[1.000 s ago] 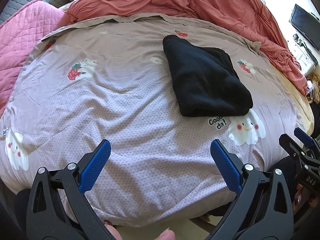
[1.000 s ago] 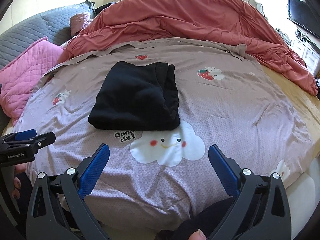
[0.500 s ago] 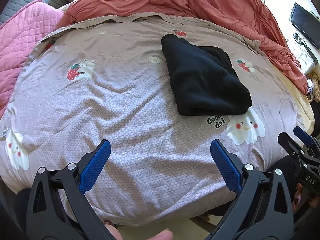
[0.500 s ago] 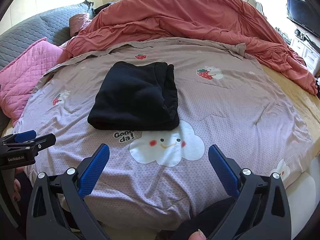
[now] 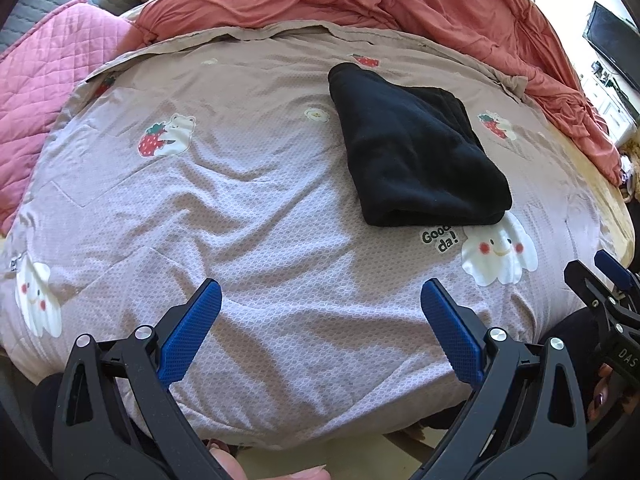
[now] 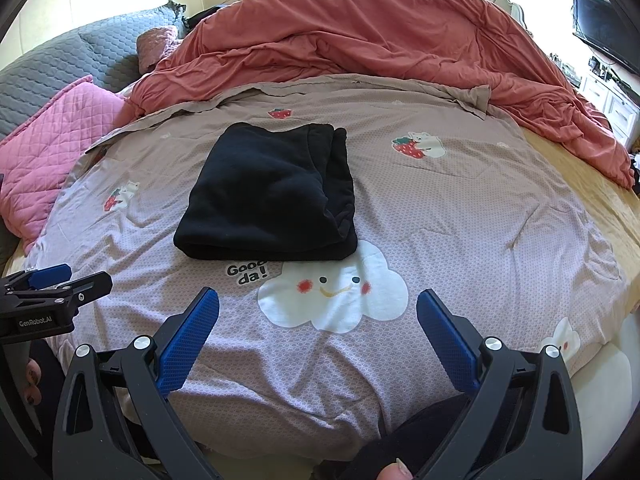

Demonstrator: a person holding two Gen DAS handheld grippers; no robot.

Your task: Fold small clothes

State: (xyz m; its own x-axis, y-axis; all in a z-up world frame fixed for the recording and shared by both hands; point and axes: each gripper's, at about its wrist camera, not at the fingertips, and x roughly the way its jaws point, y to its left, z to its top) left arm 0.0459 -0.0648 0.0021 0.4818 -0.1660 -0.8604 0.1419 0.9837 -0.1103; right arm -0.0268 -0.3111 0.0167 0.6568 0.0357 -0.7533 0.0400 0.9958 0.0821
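Across most of both frames spreads a bed covered by a mauve printed quilt point(image 6: 460, 216), patterned with strawberries, small bears and smiling white clouds. Along the top of each frame a rumpled terracotta duvet point(image 6: 380, 36) is heaped behind the quilt. At the left edge lies a pink quilted pillow point(image 6: 52, 148), with a grey quilted headboard cushion point(image 6: 60, 60) above it in the right wrist view. In the upper right corner of both frames a dark television point(image 6: 604, 28) stands against the wall.

The folded black garment point(image 6: 268, 196) lies flat on the quilt, centre-left in the right wrist view and right of centre in the left wrist view point(image 5: 416, 148). Its near edge touches a cloud print point(image 6: 332, 296) and partly covers the printed words beside it.

At the bottom of the left wrist view, the left gripper point(image 5: 318, 304) is spread wide with nothing between its blue pads, well short of the garment. At the bottom of the right wrist view, the right gripper point(image 6: 318, 308) is likewise spread and empty, hovering over the cloud print.
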